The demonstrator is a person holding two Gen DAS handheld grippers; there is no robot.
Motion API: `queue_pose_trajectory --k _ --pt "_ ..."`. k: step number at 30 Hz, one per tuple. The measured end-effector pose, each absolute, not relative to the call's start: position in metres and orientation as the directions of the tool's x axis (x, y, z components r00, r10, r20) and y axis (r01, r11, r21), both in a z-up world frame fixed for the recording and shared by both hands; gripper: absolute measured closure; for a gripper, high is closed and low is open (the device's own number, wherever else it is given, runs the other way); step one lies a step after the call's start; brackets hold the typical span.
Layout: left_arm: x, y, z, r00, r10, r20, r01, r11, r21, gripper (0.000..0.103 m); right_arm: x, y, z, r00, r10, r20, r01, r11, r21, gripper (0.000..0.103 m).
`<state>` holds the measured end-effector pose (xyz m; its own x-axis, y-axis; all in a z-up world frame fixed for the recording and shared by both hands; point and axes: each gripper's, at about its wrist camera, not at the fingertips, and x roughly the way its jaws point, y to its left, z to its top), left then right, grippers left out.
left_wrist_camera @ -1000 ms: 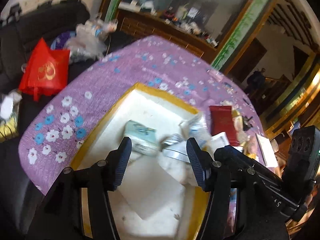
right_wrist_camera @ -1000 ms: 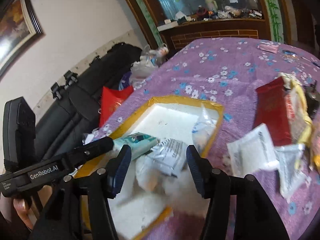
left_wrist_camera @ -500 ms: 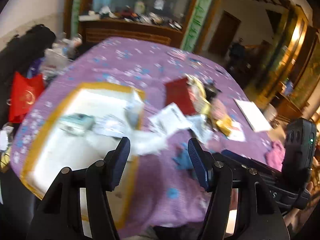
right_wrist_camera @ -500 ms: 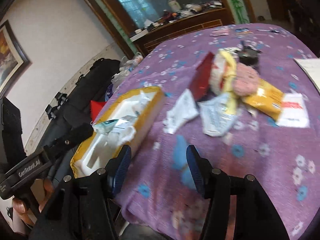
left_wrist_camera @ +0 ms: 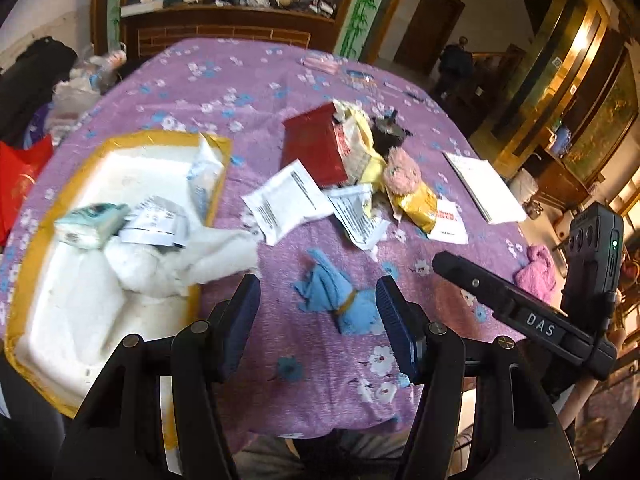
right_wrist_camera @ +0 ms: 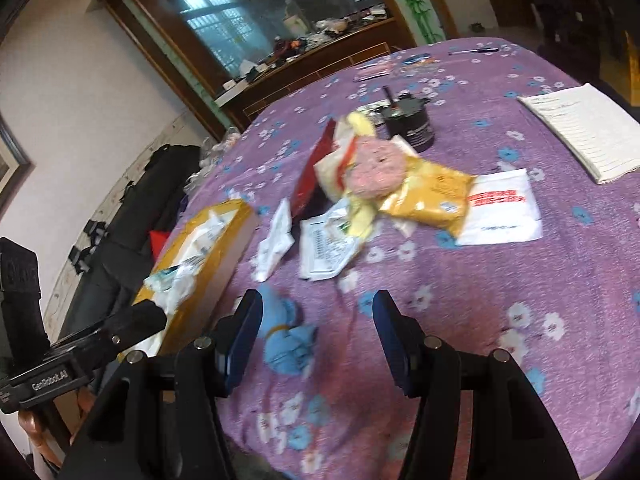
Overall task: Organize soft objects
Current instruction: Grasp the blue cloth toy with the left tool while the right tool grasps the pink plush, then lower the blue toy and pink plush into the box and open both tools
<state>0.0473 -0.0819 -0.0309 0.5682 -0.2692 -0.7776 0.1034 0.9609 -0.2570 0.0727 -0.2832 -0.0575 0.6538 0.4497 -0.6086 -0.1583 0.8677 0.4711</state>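
A blue cloth bundle (left_wrist_camera: 344,300) tied with a band lies on the purple flowered tablecloth near the front edge. My left gripper (left_wrist_camera: 316,300) hovers open just short of it, nothing between the pads. My right gripper (right_wrist_camera: 318,312) is open too, with the blue bundle (right_wrist_camera: 288,344) beside its left finger, not pinched. At the left, a yellow-rimmed white foam tray (left_wrist_camera: 120,136) holds a white fluffy cloth (left_wrist_camera: 208,256) that drapes over its rim, plus several packets. A pink fluffy item (left_wrist_camera: 400,170) sits in the pile at mid-table.
Mid-table pile: red packet (left_wrist_camera: 316,148), yellow packet (left_wrist_camera: 416,204), white sachets (left_wrist_camera: 288,200), black cup (right_wrist_camera: 410,126). A notebook (left_wrist_camera: 484,188) and a pink cloth (left_wrist_camera: 536,272) lie at the right. A black sofa with a red bag (left_wrist_camera: 20,176) is left of the table.
Both grippers have swung from over the foam tray to the right, across the table. The blue bundle has come into view in front of them. Both stay open and hold nothing.
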Motion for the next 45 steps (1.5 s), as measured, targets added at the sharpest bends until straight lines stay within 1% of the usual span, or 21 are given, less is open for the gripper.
queue_pose_trajectory --k 3,6,10,13,14,16,18,20,21,24,25,26,27,32,35,38,42,45 --pt "0.053 -0.092 -0.041 0.523 -0.307 -0.795 0.138 0.951 -0.276 0.043 0.08 -0.288 -0.06 0.647 0.456 -0.611 -0.16 0.865 0.476 0.045" --pt "0.063 -0.104 -0.057 0.459 -0.31 -0.833 0.134 0.951 -0.28 0.043 0.086 -0.292 -0.06 0.651 0.43 -0.626 -0.156 0.883 0.443 0.045" --pt "0.073 -0.118 -0.074 0.408 -0.324 -0.854 0.142 0.946 -0.291 0.043 0.101 -0.302 -0.056 0.646 0.438 -0.625 -0.153 0.877 0.456 0.039" --pt "0.083 -0.132 -0.086 0.356 -0.328 -0.875 0.157 0.944 -0.29 0.043 0.116 -0.305 -0.05 0.661 0.414 -0.626 -0.148 0.889 0.433 0.039" --pt "0.086 -0.137 -0.091 0.339 -0.325 -0.883 0.169 0.944 -0.282 0.043 0.12 -0.304 -0.048 0.665 0.41 -0.625 -0.149 0.892 0.426 0.039" --pt "0.091 -0.145 -0.101 0.335 -0.279 -0.9 0.162 0.958 -0.237 0.043 0.131 -0.298 -0.044 0.667 0.406 -0.624 -0.161 0.897 0.412 0.039" --pt "0.097 -0.144 -0.11 0.34 -0.248 -0.907 0.133 0.968 -0.214 0.053 0.143 -0.291 -0.041 0.68 0.392 -0.62 -0.162 0.905 0.394 0.039" --pt "0.097 -0.14 -0.108 0.36 -0.236 -0.903 0.108 0.971 -0.211 0.068 0.156 -0.285 -0.042 0.686 0.37 -0.626 -0.143 0.913 0.382 0.039" --pt "0.096 -0.137 -0.107 0.362 -0.238 -0.901 0.102 0.971 -0.216 0.072 0.162 -0.284 -0.044 0.687 0.364 -0.629 -0.126 0.912 0.39 0.039" --pt "0.092 -0.128 -0.108 0.37 -0.264 -0.891 0.094 0.964 -0.247 0.076 0.176 -0.281 -0.053 0.685 0.367 -0.63 -0.104 0.904 0.414 0.04" --pt "0.091 -0.125 -0.108 0.375 -0.272 -0.886 0.089 0.962 -0.257 0.076 0.179 -0.28 -0.056 0.691 0.345 -0.635 -0.08 0.91 0.407 0.046" --pt "0.088 -0.123 -0.108 0.38 -0.279 -0.882 0.086 0.96 -0.266 0.076 0.18 -0.28 -0.058 0.691 0.34 -0.638 -0.072 0.911 0.407 0.051" --pt "0.084 -0.122 -0.106 0.384 -0.287 -0.878 0.09 0.957 -0.274 0.076 0.18 -0.279 -0.06 0.687 0.337 -0.643 -0.066 0.911 0.407 0.058" --pt "0.071 -0.114 -0.1 0.411 -0.347 -0.843 0.113 0.937 -0.33 0.076 0.165 -0.288 -0.063 0.69 0.323 -0.648 -0.017 0.902 0.431 0.062" --pt "0.062 -0.11 -0.093 0.428 -0.381 -0.819 0.136 0.924 -0.359 0.076 0.143 -0.291 -0.058 0.69 0.371 -0.622 -0.045 0.879 0.475 0.063" --pt "0.056 -0.102 -0.081 0.444 -0.401 -0.801 0.139 0.914 -0.38 0.076 0.126 -0.278 -0.052 0.669 0.434 -0.603 -0.116 0.863 0.492 0.064" --pt "0.043 -0.081 -0.052 0.477 -0.406 -0.78 0.137 0.91 -0.391 0.076 0.103 -0.252 -0.038 0.624 0.517 -0.586 -0.2 0.831 0.52 0.064" --pt "0.029 -0.058 -0.026 0.522 -0.372 -0.768 0.13 0.924 -0.359 0.076 0.09 -0.224 -0.026 0.579 0.593 -0.559 -0.282 0.789 0.545 0.064"
